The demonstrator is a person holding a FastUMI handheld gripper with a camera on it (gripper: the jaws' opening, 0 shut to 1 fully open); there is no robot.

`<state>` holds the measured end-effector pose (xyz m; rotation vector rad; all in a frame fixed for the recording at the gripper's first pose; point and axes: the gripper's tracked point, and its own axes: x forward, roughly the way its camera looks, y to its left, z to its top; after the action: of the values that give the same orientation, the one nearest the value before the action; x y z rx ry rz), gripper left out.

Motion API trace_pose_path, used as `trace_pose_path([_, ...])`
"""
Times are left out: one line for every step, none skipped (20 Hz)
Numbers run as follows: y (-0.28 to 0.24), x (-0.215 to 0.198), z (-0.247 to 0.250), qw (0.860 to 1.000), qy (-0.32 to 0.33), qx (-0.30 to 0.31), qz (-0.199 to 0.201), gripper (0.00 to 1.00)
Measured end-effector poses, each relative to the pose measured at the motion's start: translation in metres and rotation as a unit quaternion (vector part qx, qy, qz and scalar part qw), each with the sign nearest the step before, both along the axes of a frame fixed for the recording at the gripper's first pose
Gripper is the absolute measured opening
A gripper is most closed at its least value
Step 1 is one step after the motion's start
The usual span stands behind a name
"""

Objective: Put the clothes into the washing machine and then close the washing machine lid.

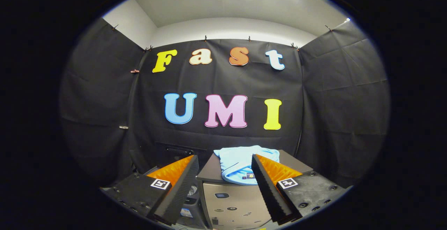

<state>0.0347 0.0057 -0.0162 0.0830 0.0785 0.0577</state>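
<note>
A light blue garment (241,163) lies folded on the dark flat top of a box-shaped cabinet (297,165), with one edge hanging slightly over its front. My gripper (225,162) is open, its two fingers spread wide with nothing between them. The garment sits just beyond the fingertips, partly behind the right finger (269,177). Behind the left finger (178,177) a dark appliance with a handle-like slot (178,150) stands next to the cabinet; I cannot tell whether it is the washing machine.
The cabinet's pale front panel (234,205) faces me between the fingers. Black cloth walls (331,111) close the booth at the back and on both sides. A dark cable (299,139) runs down the cloth to the right of the cabinet.
</note>
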Motion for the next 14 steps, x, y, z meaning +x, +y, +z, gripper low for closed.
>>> trace_pose_path([-0.001,0.005,0.002,1.000,0.004,0.011,0.004,0.97])
trace_pose_path([-0.006,0.012,0.003,1.000,0.010,0.017,0.004,0.97])
trace_pose_path([-0.014,0.020,0.002,1.000,0.015,0.020,0.003,0.97])
trace_pose_path([-0.020,0.028,0.001,1.000,0.022,0.021,0.002,0.97])
trace_pose_path([-0.027,0.038,0.001,0.999,0.029,0.025,0.003,0.97])
trace_pose_path([-0.034,0.048,0.002,0.999,0.036,0.032,0.003,0.97])
trace_pose_path([-0.042,0.060,0.001,0.998,0.045,0.043,0.003,0.97])
trace_pose_path([-0.047,0.074,0.000,0.997,0.056,0.053,0.006,0.97])
trace_pose_path([-0.056,0.089,-0.003,0.996,0.069,0.053,0.006,0.97])
trace_pose_path([-0.066,0.104,-0.010,0.995,0.084,0.044,0.005,0.99])
trace_pose_path([-0.074,0.121,-0.018,0.994,0.101,0.034,0.003,0.99])
trace_pose_path([-0.076,0.135,-0.022,0.993,0.113,0.040,0.011,0.98])
trace_pose_path([-0.076,0.150,-0.026,0.989,0.131,0.061,0.015,0.99])
trace_pose_path([-0.076,0.163,-0.034,0.984,0.155,0.085,0.015,0.98])
